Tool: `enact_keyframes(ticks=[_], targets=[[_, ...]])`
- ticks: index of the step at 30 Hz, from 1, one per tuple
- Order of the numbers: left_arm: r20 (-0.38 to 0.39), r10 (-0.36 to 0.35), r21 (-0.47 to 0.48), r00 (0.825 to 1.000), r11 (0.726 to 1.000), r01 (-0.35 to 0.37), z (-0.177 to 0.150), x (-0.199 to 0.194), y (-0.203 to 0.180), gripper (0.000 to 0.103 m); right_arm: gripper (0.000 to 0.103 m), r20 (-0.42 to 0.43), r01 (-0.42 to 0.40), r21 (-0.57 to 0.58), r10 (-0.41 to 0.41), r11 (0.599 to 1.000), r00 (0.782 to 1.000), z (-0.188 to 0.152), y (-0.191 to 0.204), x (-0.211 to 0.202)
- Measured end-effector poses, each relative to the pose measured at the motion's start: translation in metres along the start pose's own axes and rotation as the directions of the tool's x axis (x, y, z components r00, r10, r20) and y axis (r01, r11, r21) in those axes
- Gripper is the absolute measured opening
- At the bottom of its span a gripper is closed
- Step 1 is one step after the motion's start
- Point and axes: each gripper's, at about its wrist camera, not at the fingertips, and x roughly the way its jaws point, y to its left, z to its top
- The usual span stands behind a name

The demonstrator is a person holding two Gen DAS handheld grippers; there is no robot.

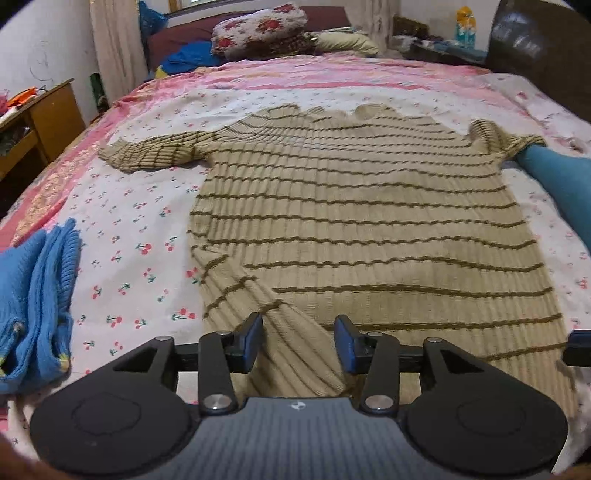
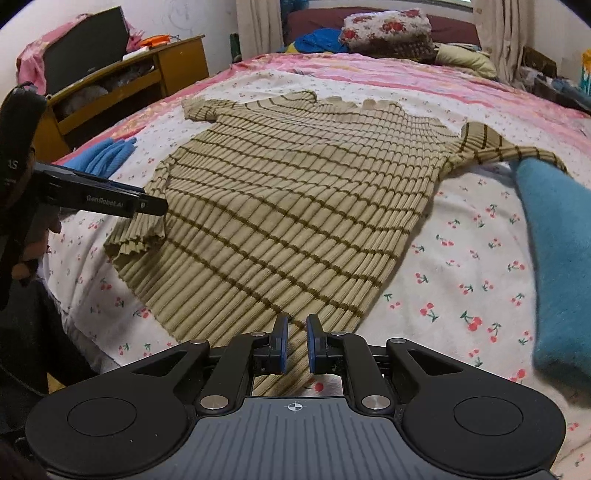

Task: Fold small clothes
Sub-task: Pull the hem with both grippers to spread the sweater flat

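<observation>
A striped sweater is spread on the bed.

The tan sweater [image 1: 354, 206] is laid flat on the cherry-print bed cover [image 1: 140, 229], sleeves out to both sides. The left tool [image 1: 298, 341] is held wide apart over a folded-in bit of the near edge. The right tool [image 2: 294, 345] is held a little apart at the hem corner. Blue clothes [image 1: 37, 295] are seen beside the sweater.

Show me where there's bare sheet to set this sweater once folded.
Bare cherry-print sheet lies between the striped sweater and the blue knit; another patch between the sweater and the teal garment. The headboard end is crowded with pillows.
</observation>
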Motion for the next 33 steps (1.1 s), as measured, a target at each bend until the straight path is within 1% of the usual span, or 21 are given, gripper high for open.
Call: enact_keyframes(ticks=[1,2,3,5,6,8,10,12,14,16,17,19,22,25,26,28,30,31,32,33], targets=[[-0.009,0.011,-0.001,1.0,1.0,-0.011,0.0,0.002,0.001,0.043,0.013,0.005,0.003,0.005,-0.003,1.0,1.0,-0.001,-0.001,0.0],[-0.02,0.016,-0.009,1.0,1.0,-0.016,-0.001,0.003,0.005,0.03,0.014,0.009,0.003,0.01,-0.004,1.0,1.0,-0.001,-0.001,0.0],[-0.037,0.013,-0.029,0.999,0.999,-0.014,-0.003,0.003,0.012,0.022,0.014,0.014,0.001,0.015,-0.001,1.0,1.0,-0.001,-0.002,-0.001],[-0.053,0.006,-0.071,0.999,0.997,-0.01,-0.006,-0.001,0.025,0.017,0.013,0.024,-0.011,0.024,0.011,1.0,1.0,-0.002,-0.003,-0.002],[-0.057,0.016,-0.083,0.998,0.996,-0.021,-0.009,-0.003,0.032,0.015,0.013,0.027,-0.014,0.026,0.014,1.0,1.0,-0.003,-0.004,-0.002],[-0.068,0.042,-0.098,0.997,0.994,-0.049,-0.015,-0.007,0.043,0.014,0.013,0.031,-0.011,0.024,0.011,1.0,0.999,-0.004,-0.004,-0.003],[-0.09,0.065,-0.134,0.994,0.988,-0.077,-0.023,-0.012,0.06,0.013,0.013,0.034,-0.001,0.02,0.0,1.0,0.999,-0.005,-0.005,-0.003],[-0.103,0.104,-0.152,0.989,0.981,-0.118,-0.032,-0.017,0.074,0.013,0.013,0.037,0.004,0.028,-0.005,1.0,0.999,-0.006,-0.006,-0.005],[-0.123,0.134,-0.17,0.983,0.973,-0.154,-0.039,-0.019,0.088,0.009,0.013,0.036,0.013,0.038,-0.014,0.999,0.999,-0.007,-0.009,-0.006],[-0.134,0.151,-0.18,0.979,0.968,-0.174,-0.046,-0.02,0.097,0.009,0.013,0.031,0.027,0.053,-0.028,0.998,0.999,-0.008,-0.011,-0.007],[-0.133,0.15,-0.182,0.98,0.968,-0.172,-0.047,-0.021,0.099,0.009,0.014,0.025,0.031,0.065,-0.032,0.997,0.999,-0.009,-0.012,-0.008],[-0.103,0.115,-0.188,0.988,0.973,-0.133,-0.049,-0.027,0.099,0.009,0.015,0.009,0.038,0.095,-0.039,0.995,0.999,-0.01,-0.015,-0.008],[-0.055,0.056,-0.192,0.997,0.979,-0.065,-0.044,-0.034,0.093,0.01,0.032,-0.013,0.026,0.158,-0.025,0.987,1.0,-0.012,-0.021,-0.006],[-0.034,0.008,-0.167,0.999,0.986,-0.013,-0.037,-0.025,0.085,0.015,0.035,-0.024,-0.012,0.222,0.018,0.975,1.0,-0.013,-0.023,-0.002],[-0.04,-0.001,-0.153,0.999,0.988,-0.005,-0.035,-0.019,0.082,0.018,0.035,-0.032,-0.019,0.241,0.028,0.97,0.999,-0.013,-0.022,0.001],[-0.043,-0.005,-0.139,0.999,0.99,-0.001,-0.03,-0.005,0.079,0.02,0.035,-0.05,-0.023,0.268,0.037,0.963,0.998,-0.012,-0.021,0.01],[-0.047,-0.001,-0.147,0.999,0.989,-0.006,-0.028,0.005,0.078,0.022,0.035,-0.067,-0.008,0.284,0.028,0.959,0.997,-0.01,-0.019,0.018],[-0.046,-0.006,-0.15,0.999,0.989,-0.001,-0.028,0.008,0.079,0.021,0.034,-0.074,-0.006,0.289,0.029,0.957,0.997,-0.008,-0.019,0.019],[-0.046,-0.01,-0.146,0.999,0.989,0.003,-0.029,0.009,0.079,0.021,0.024,-0.081,-0.002,0.289,0.027,0.957,0.996,-0.005,-0.019,0.02],[-0.045,-0.016,-0.133,0.999,0.991,0.01,-0.03,0.007,0.077,0.02,0.018,-0.094,0.007,0.284,0.021,0.959,0.995,-0.003,-0.018,0.019]])
